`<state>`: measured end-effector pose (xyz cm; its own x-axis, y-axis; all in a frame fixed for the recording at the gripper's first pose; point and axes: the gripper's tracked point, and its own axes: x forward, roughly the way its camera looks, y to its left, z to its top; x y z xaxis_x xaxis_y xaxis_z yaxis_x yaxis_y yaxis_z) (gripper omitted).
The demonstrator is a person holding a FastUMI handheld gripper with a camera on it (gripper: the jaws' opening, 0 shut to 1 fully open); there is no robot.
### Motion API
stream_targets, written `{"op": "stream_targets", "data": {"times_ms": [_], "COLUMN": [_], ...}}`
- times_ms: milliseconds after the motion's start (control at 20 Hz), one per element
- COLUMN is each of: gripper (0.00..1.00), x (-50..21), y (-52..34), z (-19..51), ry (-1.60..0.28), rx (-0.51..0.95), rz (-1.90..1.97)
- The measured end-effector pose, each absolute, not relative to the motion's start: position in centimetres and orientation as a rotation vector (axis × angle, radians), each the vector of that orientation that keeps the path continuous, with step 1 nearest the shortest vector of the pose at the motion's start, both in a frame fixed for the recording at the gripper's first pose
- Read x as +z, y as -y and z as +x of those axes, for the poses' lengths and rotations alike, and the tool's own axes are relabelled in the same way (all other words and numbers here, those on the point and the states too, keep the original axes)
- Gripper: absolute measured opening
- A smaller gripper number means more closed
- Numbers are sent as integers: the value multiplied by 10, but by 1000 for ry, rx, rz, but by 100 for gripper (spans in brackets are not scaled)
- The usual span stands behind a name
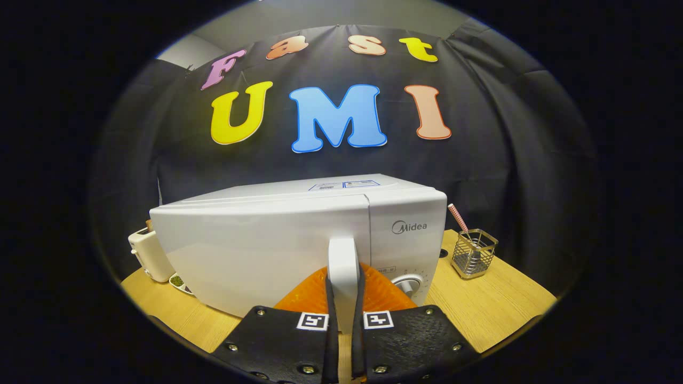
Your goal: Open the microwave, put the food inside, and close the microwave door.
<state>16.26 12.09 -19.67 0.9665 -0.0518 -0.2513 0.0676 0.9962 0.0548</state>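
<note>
A wooden table [496, 309] is seen carrying all items. The white microwave [277, 245] is placed at the table's middle, directly ahead of the tongs; its door [256, 250] appears swung slightly out from the body, hinged at the far left. The control panel with a round knob [408, 285] is located on the microwave's right side. A cream toaster [148, 256] is set against the microwave's left end, with a small dish [180, 284] just in front of it. A wire mesh holder [474, 253] containing a striped straw [458, 217] is set on the table to the microwave's right, apart from it. The tongs [344, 320] are clamped on the door handle [343, 266], one black finger pressed against each side of the upright white bar. The food cannot be identified.
</note>
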Motion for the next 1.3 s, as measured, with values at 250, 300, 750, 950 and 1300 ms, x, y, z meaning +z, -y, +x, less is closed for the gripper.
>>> {"op": "stream_targets", "data": {"times_ms": [250,300,750,950,1300], "gripper": [9,9,27,35,37], "x": [-192,-192,-174,-170,-173], "y": [-133,-136,-172,-185,-207], "z": [125,115,41,15,-14], "ry": [-219,-214,-172,-166,-186], "rx": [-47,-40,60,137,207], "rz": [1,2,2,10,42]}}
